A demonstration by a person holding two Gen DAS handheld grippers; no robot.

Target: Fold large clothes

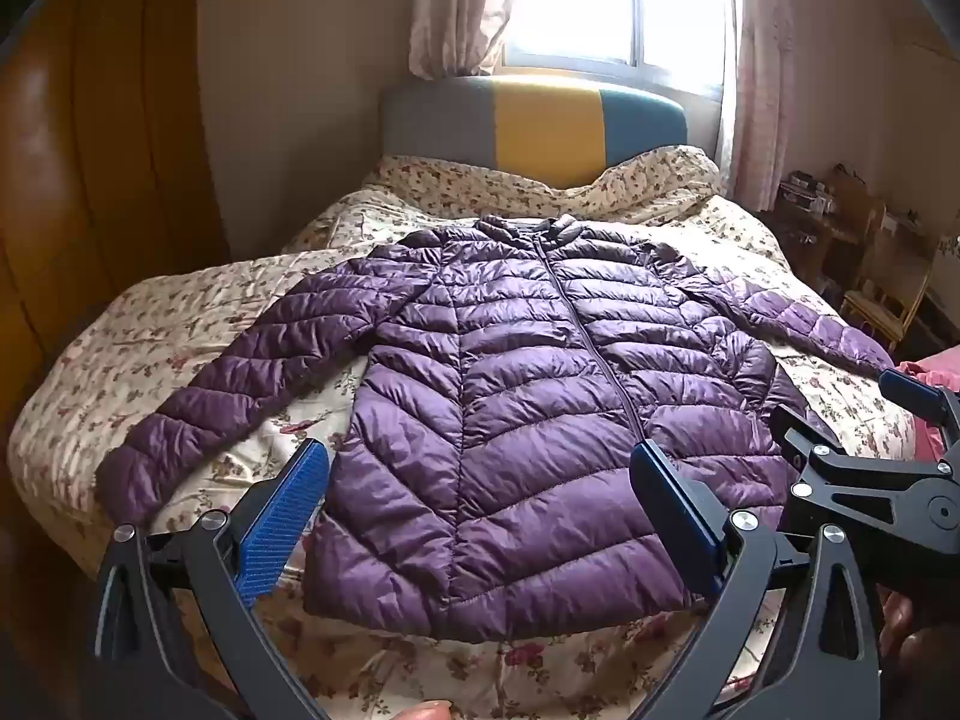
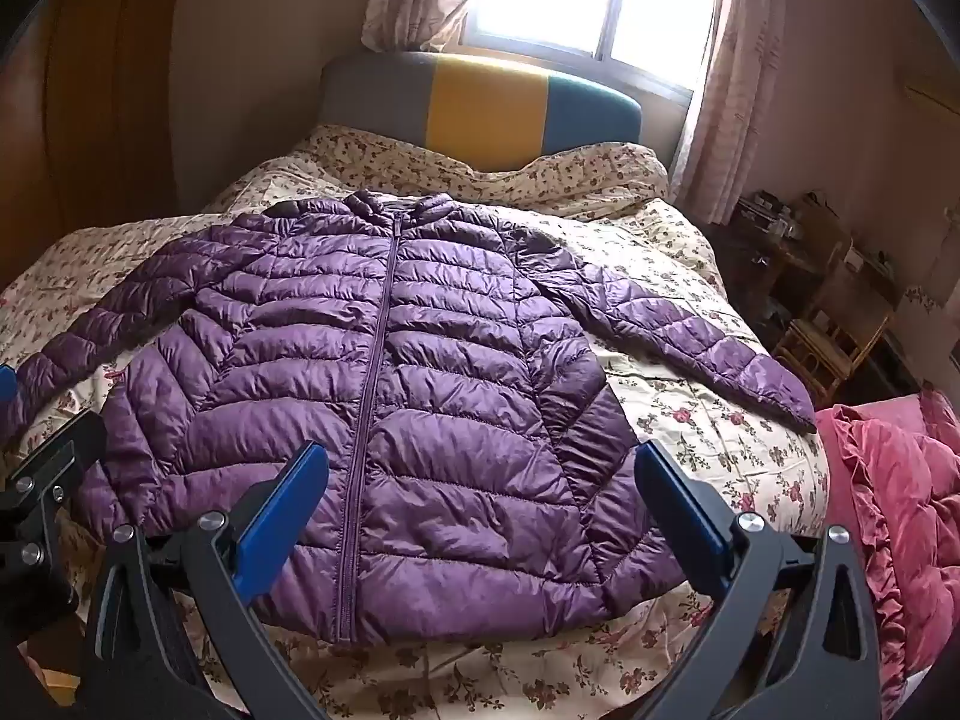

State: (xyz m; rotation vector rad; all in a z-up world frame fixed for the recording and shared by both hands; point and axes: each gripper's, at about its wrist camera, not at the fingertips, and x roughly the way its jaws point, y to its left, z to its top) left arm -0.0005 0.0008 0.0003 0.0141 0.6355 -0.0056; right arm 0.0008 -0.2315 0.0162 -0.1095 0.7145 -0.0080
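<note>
Two grippers are held above the near edge of a bed (image 1: pixel 150 324), tilted downward, and both are seen with their blue-padded jaws spread wide and nothing between them. The left gripper (image 1: pixel 480 480) is framed over the lower left half of a purple puffer jacket (image 1: pixel 540 372); the right gripper (image 2: pixel 480 480) is framed over the lower right half of the same jacket (image 2: pixel 390 360). No pad is seen touching the fabric.

The jacket is laid flat and face up on a floral quilt (image 2: pixel 690 396), zipped closed, with its collar pointed toward the headboard (image 1: pixel 540 120) and its hem nearest the cameras. Both sleeves are spread outward and angled down toward the near corners of the bed; the left sleeve (image 1: pixel 228 378) is stretched across the quilt, and the right sleeve (image 2: pixel 690 330) ends just beside a pink ruffled blanket (image 2: pixel 900 492) bunched at the bed's right edge.

Behind the striped grey, yellow and teal headboard, a bright window (image 1: pixel 612 0) is flanked by patterned curtains (image 1: pixel 462 0). A wooden wardrobe (image 1: pixel 72 150) is seen along the left side. At the right, a cluttered wooden shelf (image 2: pixel 798 240) and a small cane chair (image 2: pixel 834 342) are set near the bed.

In the left wrist view the right gripper's black frame is seen at the right edge, partly covering the jacket's lower right corner. A fingertip (image 1: pixel 429 709) is just visible at the bottom edge.
</note>
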